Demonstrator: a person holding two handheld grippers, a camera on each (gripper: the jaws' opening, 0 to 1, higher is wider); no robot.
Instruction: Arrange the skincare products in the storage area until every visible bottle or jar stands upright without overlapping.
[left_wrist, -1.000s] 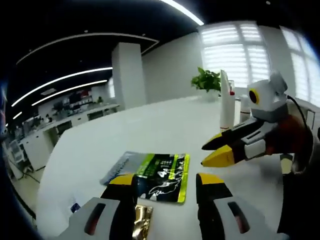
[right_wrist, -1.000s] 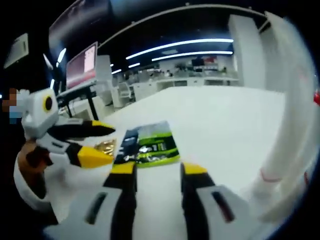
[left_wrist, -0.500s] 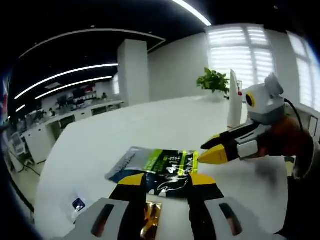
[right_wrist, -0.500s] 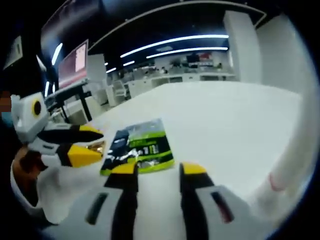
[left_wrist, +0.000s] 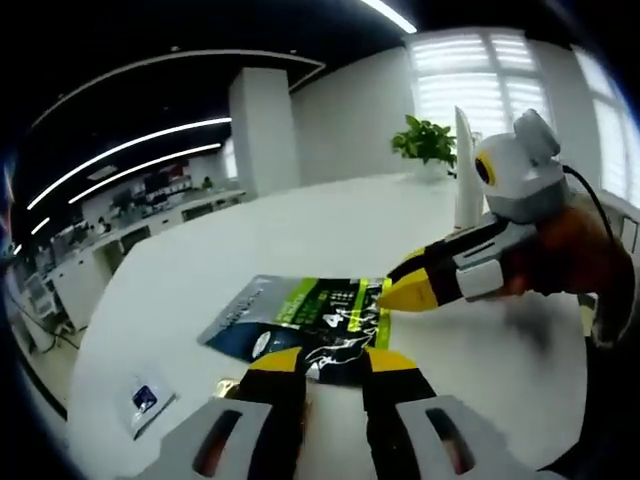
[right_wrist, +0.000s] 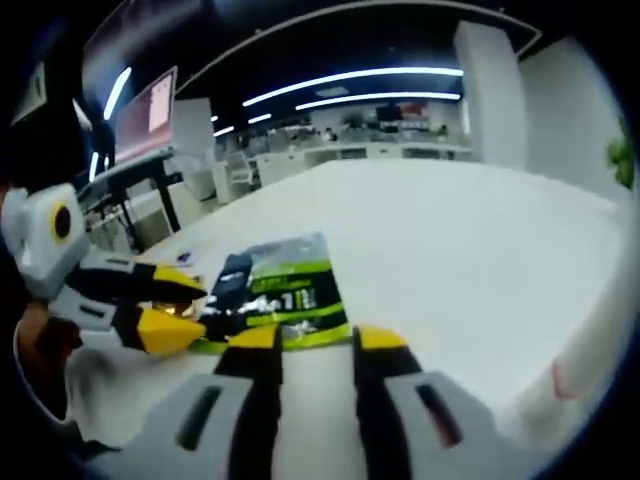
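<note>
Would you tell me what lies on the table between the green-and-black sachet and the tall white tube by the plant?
In the left gripper view, the right gripper reaches across that stretch, its yellow tips at the green-and-black sachet; beyond it bare white table runs to the tall white tube.

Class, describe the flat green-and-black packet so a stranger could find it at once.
Start at the big white table. Near its front edge, just ahead of both grippers, lies a flat sachet printed in lime green, black and blue-grey. Unlike the tall white tube standing near the plant, it lies flat.

One green-black sachet, one small packet, one white tube.
</note>
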